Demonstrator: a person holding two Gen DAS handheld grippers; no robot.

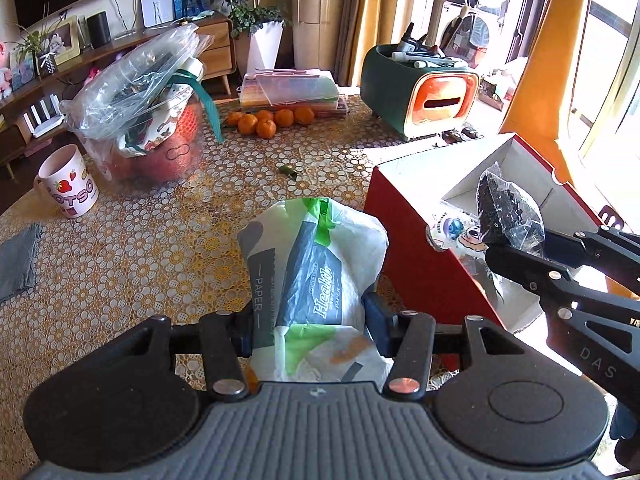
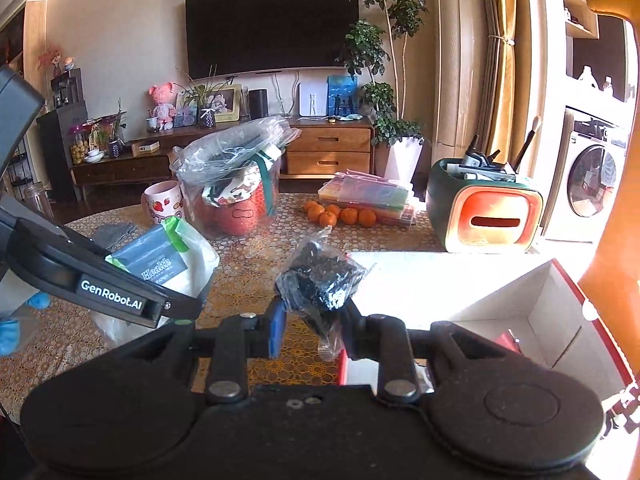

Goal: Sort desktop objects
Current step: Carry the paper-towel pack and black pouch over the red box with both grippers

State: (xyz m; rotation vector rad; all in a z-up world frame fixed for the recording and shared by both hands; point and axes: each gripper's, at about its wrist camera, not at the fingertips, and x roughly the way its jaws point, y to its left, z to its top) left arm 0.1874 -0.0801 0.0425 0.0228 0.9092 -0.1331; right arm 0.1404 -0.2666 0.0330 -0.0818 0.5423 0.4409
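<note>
The round table [image 1: 120, 264], under its yellow lace-pattern cover, carries nearly everything here, and the open red box [image 1: 420, 248] with white inside walls at its near right edge looks like the sorting bin, since both held items hang close to it. The left gripper [image 1: 310, 314] is clamped on a soft pack of tissue paper [image 1: 316, 248], pads pressing its two sides so the pack stands off the table just left of the box. The right gripper [image 2: 310, 328] is closed tight on the neck of a small clear bag of dark bits [image 2: 320, 284], which hangs over the box's near corner; pinching the gathered top likely keeps the loose contents from spilling. Farther back stand a big clear bag over a red container [image 1: 148, 120], a green and orange tissue holder [image 1: 424, 92] full of pens, flat plastic cases [image 1: 292, 92], a strawberry mug [image 1: 70, 182], a cluster of oranges [image 1: 272, 120], and a tiny green scrap [image 1: 288, 171]. The two tools sit close together, so they might crowd each other at the box mouth.
</note>
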